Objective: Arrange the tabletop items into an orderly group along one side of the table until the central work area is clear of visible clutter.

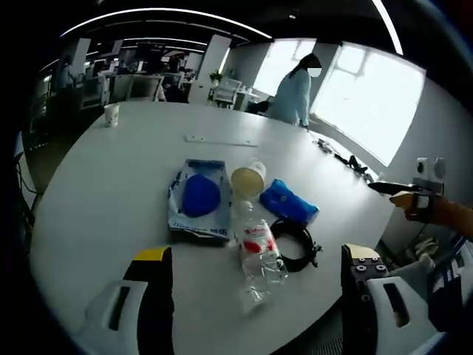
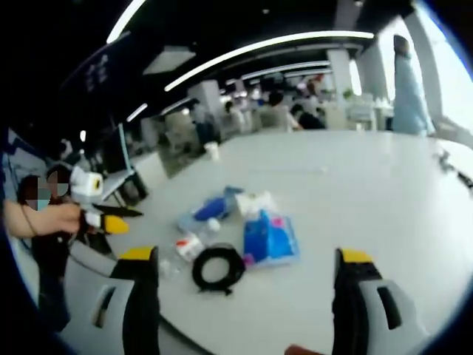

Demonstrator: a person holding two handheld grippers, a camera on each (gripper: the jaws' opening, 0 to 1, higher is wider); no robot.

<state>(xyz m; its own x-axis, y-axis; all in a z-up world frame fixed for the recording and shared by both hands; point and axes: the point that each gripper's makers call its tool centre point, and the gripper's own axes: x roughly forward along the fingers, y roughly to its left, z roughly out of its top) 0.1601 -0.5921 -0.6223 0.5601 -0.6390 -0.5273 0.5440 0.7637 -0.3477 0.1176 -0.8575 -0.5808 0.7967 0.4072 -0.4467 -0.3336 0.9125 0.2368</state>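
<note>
Surface: a large white round-edged table [image 1: 126,170], seen also in the right gripper view [image 2: 384,192].
Near-edge cluster: a clear plastic water bottle with a red and white label [image 1: 256,248] lying on its side; a coiled black cable [image 1: 295,244] just right of it; a blue soft packet [image 1: 289,202] behind the cable; a clear bag holding something dark blue [image 1: 198,198] left of the bottle; a translucent plastic cup [image 1: 248,179] tipped on its side between bag and packet.
Middle: a thin white strip [image 1: 220,140] lying flat, apart from the cluster.
Far edge: a white paper cup [image 1: 111,114], upright, well apart.
Right edge: dark small items [image 1: 347,159], too small to tell.
</note>
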